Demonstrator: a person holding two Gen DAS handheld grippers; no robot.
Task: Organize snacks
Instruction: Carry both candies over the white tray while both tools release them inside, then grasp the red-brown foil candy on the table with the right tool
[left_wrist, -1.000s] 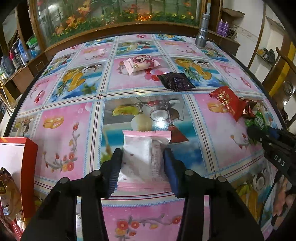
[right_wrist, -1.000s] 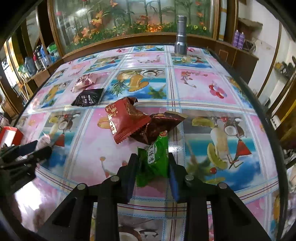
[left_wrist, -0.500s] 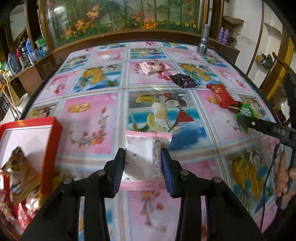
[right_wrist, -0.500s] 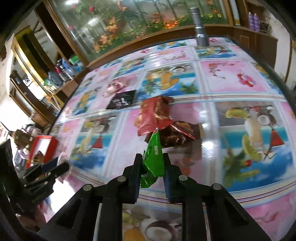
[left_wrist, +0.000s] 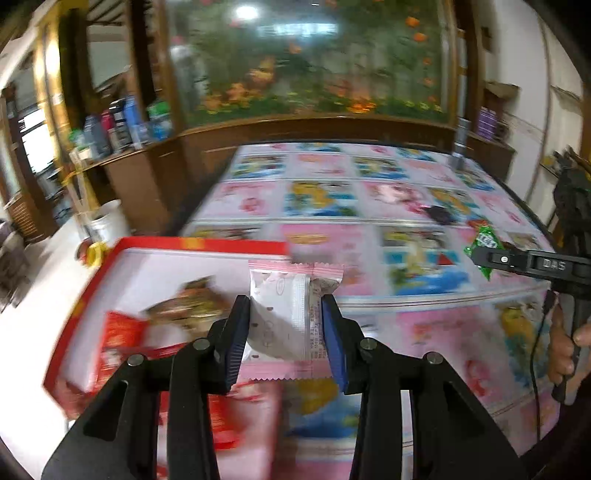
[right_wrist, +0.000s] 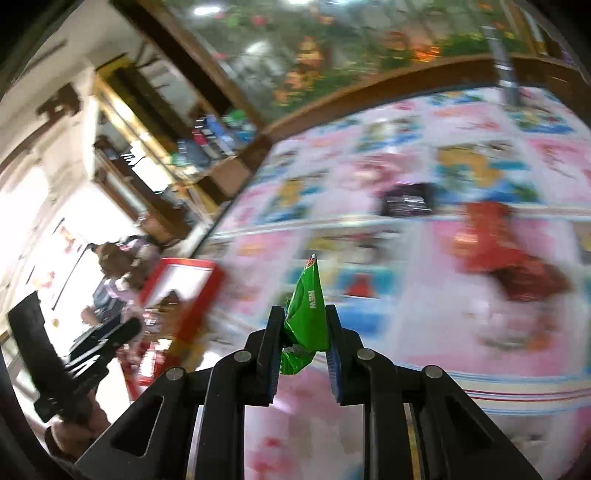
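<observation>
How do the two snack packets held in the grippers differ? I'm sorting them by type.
The white-and-pink packet is wide and fairly flat; the green packet is narrow and crumpled. The left gripper holds the white one face-on; the right gripper holds the green one edge-on. Both are clamped between closed jaws.

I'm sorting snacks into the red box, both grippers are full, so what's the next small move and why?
Probably carry the left gripper a little further over the red box and let go there. It is shut on the pink-and-white packet, which hangs at the box's near edge, partly over the tablecloth. The right gripper, shut on the green packet, looks farther from the box.
</observation>
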